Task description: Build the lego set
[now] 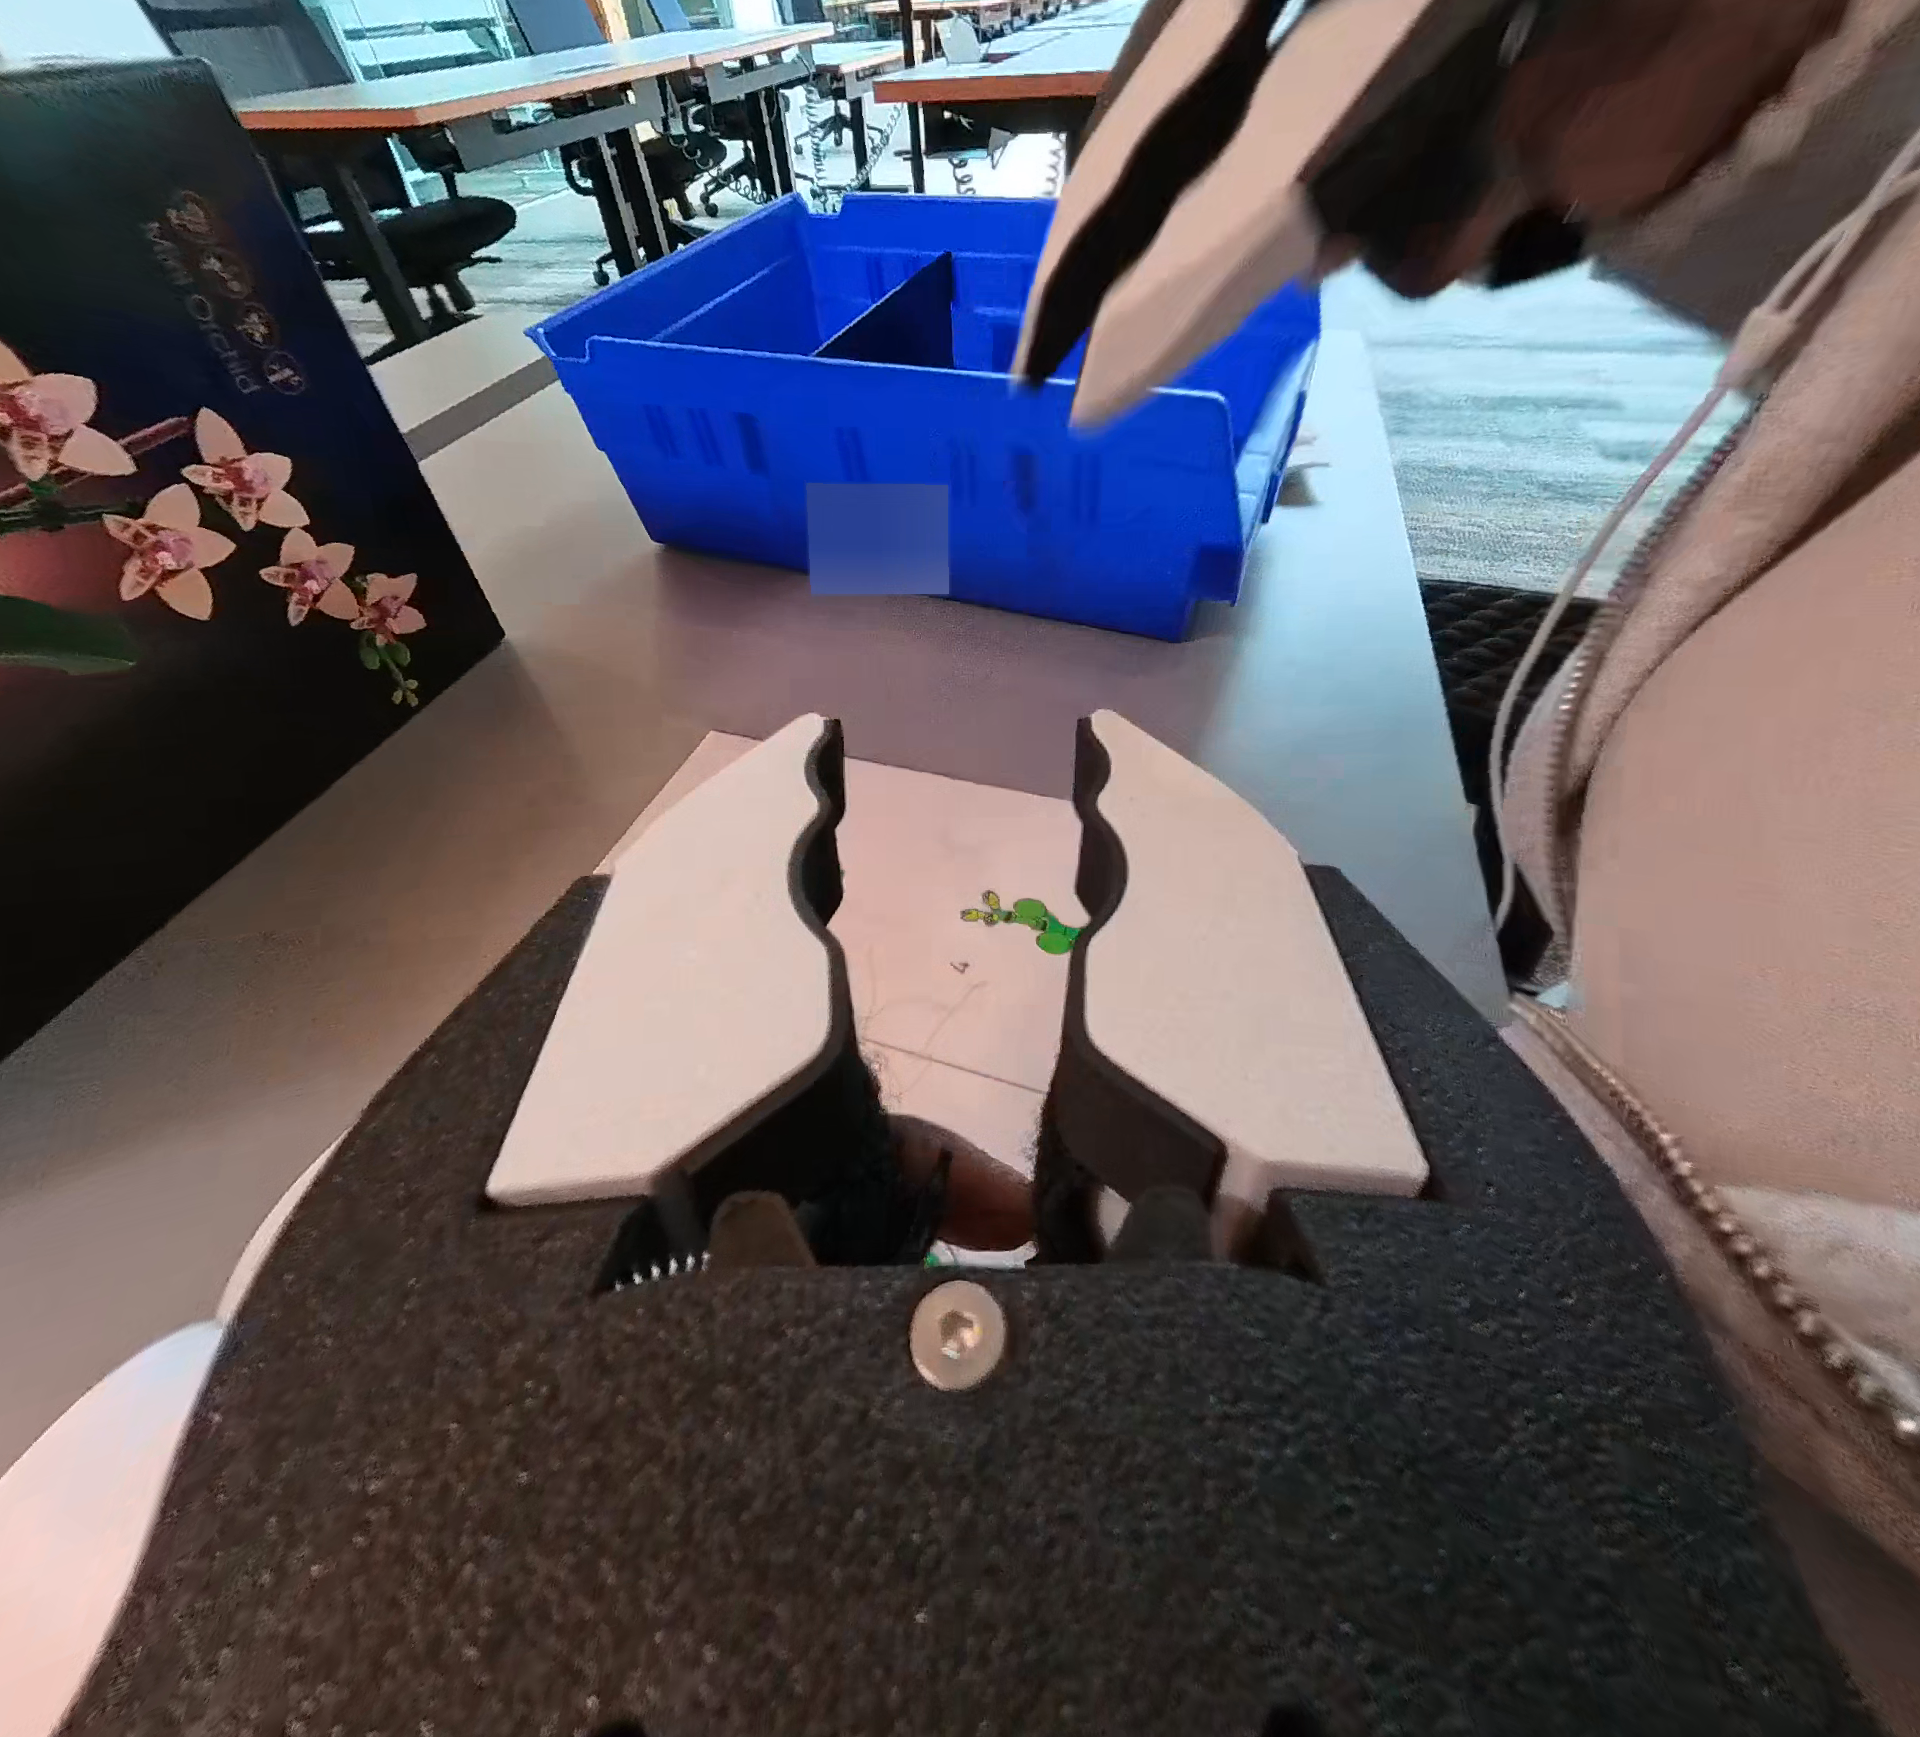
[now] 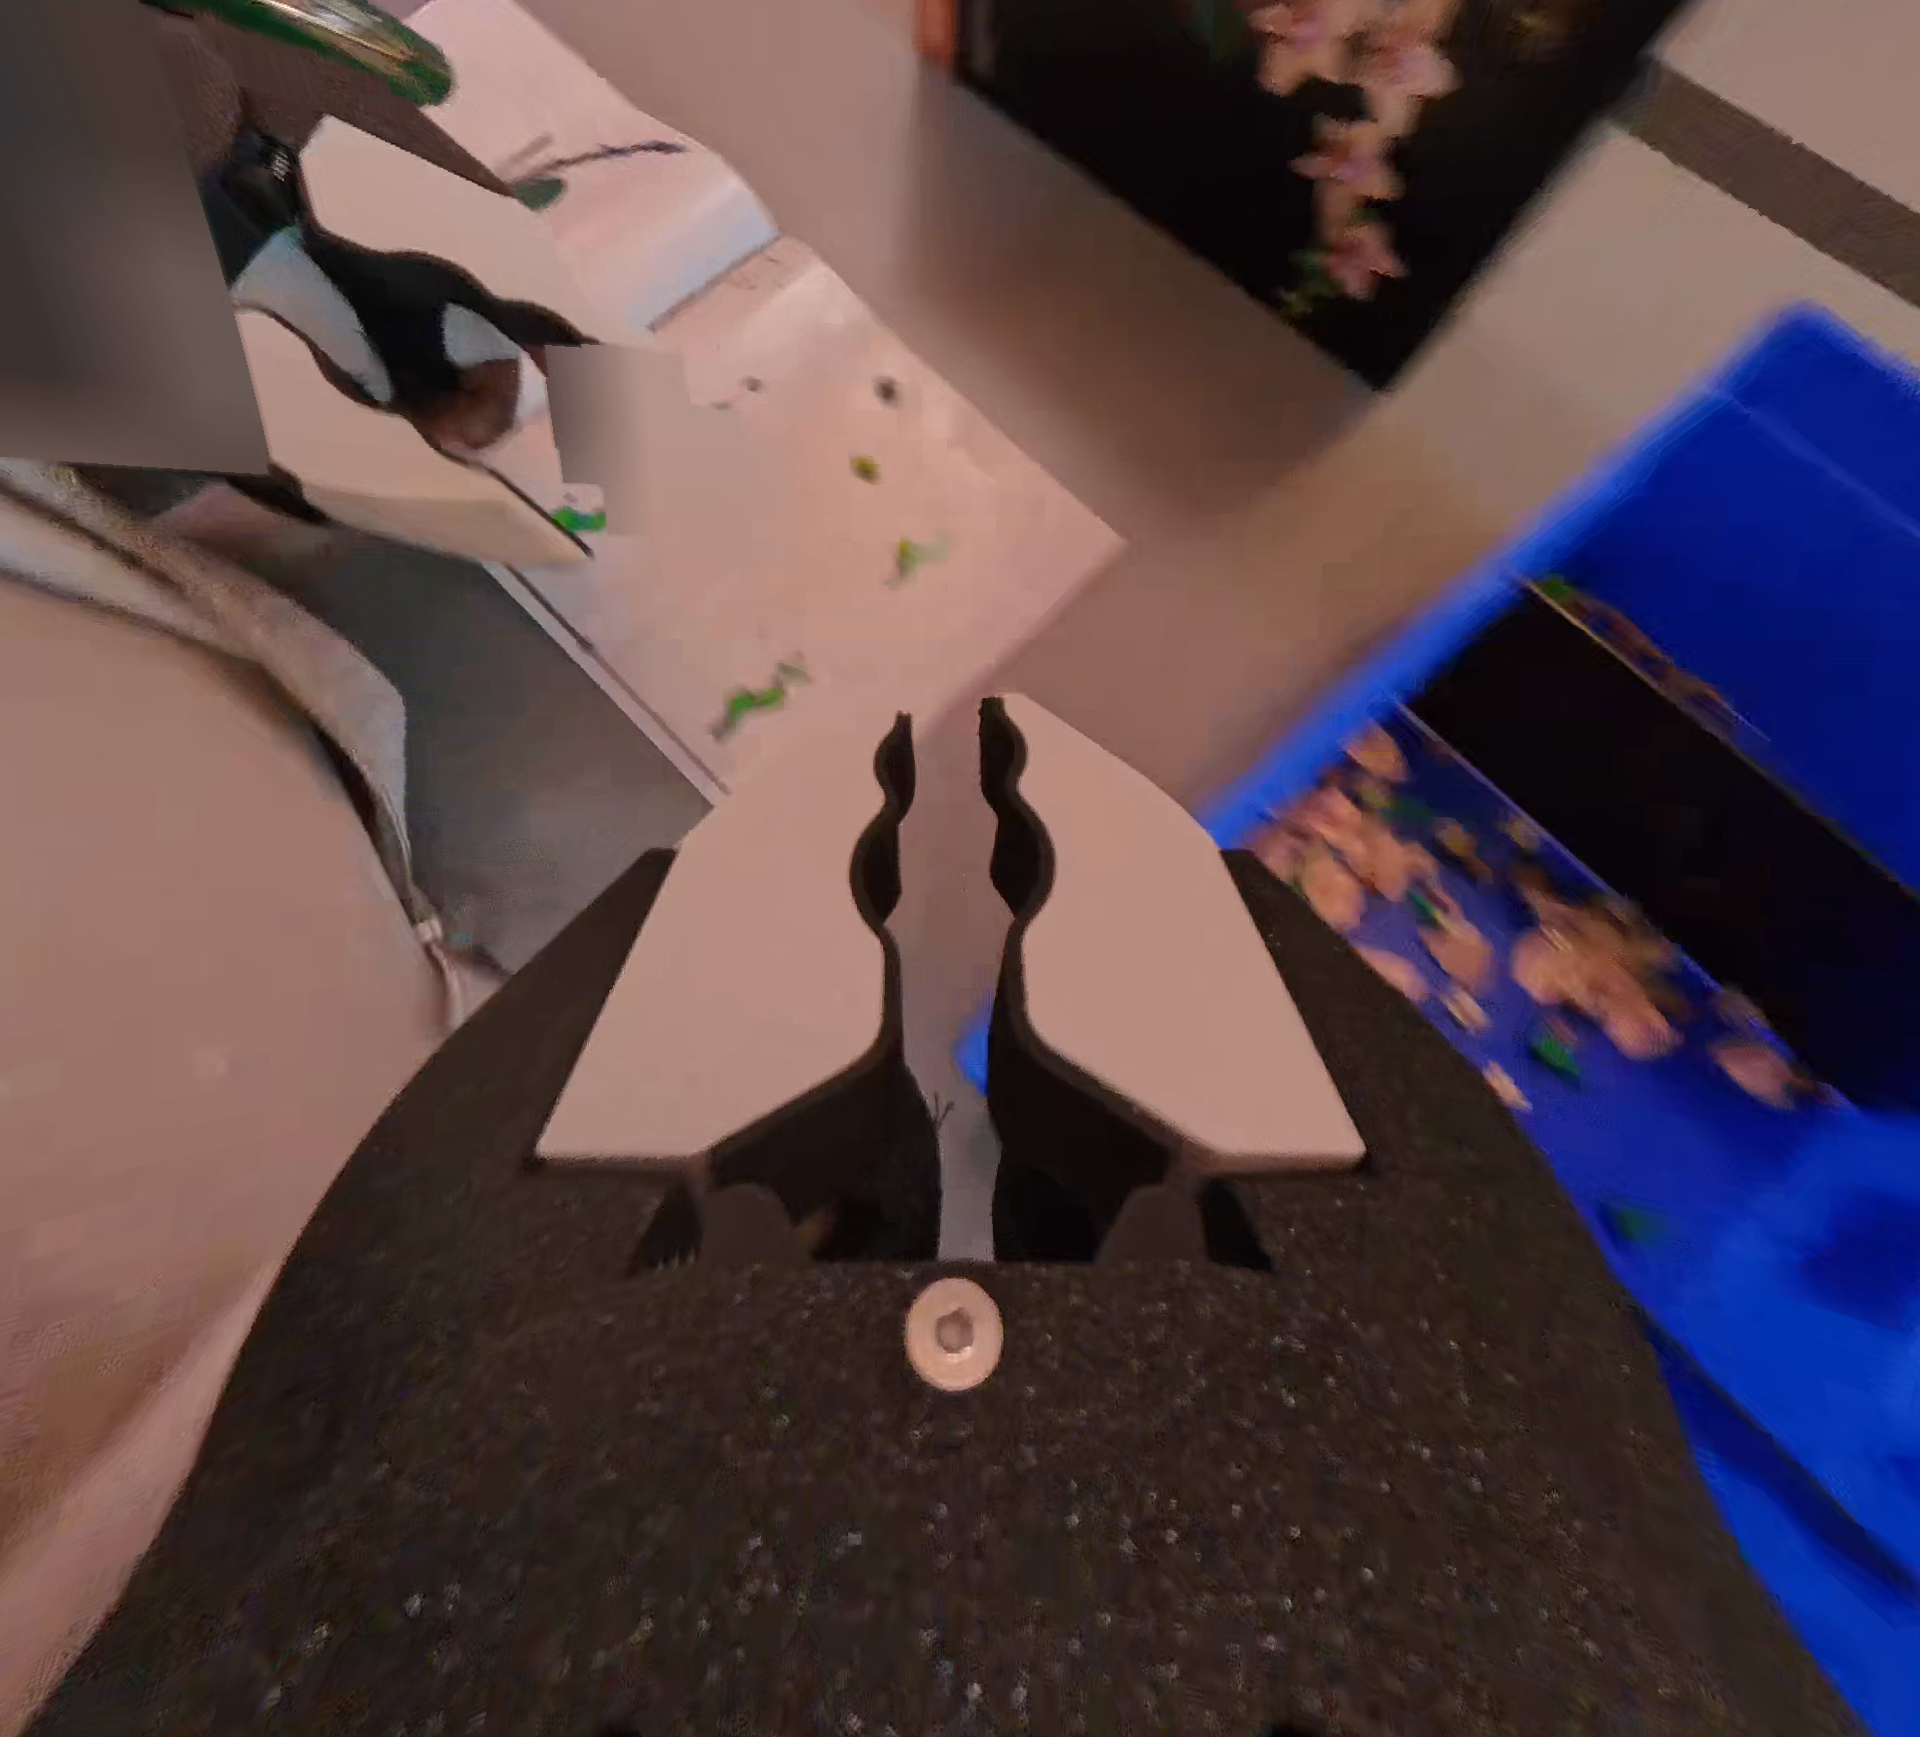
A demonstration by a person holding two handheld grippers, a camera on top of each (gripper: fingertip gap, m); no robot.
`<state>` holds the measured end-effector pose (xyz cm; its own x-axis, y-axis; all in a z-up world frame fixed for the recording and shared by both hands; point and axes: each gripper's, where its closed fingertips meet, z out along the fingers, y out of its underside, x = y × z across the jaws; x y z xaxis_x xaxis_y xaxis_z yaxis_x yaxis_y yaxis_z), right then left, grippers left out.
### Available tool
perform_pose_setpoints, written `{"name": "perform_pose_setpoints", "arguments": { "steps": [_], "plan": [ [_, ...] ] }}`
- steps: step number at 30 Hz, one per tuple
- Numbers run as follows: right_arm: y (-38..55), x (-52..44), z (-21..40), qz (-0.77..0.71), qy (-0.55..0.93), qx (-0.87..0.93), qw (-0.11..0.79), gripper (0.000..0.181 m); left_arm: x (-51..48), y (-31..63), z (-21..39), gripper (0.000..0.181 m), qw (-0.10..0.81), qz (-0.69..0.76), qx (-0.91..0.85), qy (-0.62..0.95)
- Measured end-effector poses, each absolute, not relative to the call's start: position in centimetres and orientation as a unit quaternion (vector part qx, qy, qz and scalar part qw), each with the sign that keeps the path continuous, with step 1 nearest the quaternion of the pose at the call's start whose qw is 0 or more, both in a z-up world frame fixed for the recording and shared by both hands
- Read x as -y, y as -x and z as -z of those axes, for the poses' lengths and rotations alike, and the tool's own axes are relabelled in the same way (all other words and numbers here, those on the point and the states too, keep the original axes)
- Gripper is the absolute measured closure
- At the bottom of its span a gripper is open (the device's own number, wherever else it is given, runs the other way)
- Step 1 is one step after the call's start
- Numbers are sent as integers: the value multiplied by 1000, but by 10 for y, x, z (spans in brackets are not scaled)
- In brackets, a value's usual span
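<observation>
My left gripper (image 1: 958,737) is open and empty, low over a white instruction booklet (image 1: 945,856) with small green figures (image 1: 1023,924) on the page. My right gripper (image 2: 943,716) is empty, with its jaws only a narrow gap apart. It hangs above the table by the blue bin's (image 2: 1766,492) near corner. In the left wrist view the right gripper (image 1: 1075,394) shows blurred over the bin (image 1: 883,440). A bin compartment holds several pink and green lego pieces (image 2: 1507,939). The left gripper (image 2: 592,446) shows at the upper left, over the booklet (image 2: 883,440).
The dark lego box (image 1: 208,492) with orchid pictures stands at the left of the grey table (image 1: 623,700); it also shows in the right wrist view (image 2: 1299,77). A person's beige zip hoodie (image 1: 1714,856) fills the right side. Office desks and chairs stand behind. Left tips to right tips: about 12 cm.
</observation>
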<state>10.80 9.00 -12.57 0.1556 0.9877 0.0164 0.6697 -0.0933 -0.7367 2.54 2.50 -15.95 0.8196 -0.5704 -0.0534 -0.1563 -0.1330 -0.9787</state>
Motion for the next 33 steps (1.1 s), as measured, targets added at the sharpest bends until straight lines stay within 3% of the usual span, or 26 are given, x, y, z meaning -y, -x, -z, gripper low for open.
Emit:
{"name": "perform_pose_setpoints", "arguments": {
  "steps": [5, 15, 33],
  "plan": [
    [-222, -151, 154, -142, 805, 522, 243, 175, -39, -36, 163, 139, 599, 179, -262, 735],
    [-229, -169, 235, -74, 816, 563, 106, 175, -56, -43, 171, 139, 582, 193, -259, 746],
    [-223, -167, 253, -54, 792, 603, 76, 176, -62, -40, 182, 139, 567, 199, -247, 760]
  ]
}}
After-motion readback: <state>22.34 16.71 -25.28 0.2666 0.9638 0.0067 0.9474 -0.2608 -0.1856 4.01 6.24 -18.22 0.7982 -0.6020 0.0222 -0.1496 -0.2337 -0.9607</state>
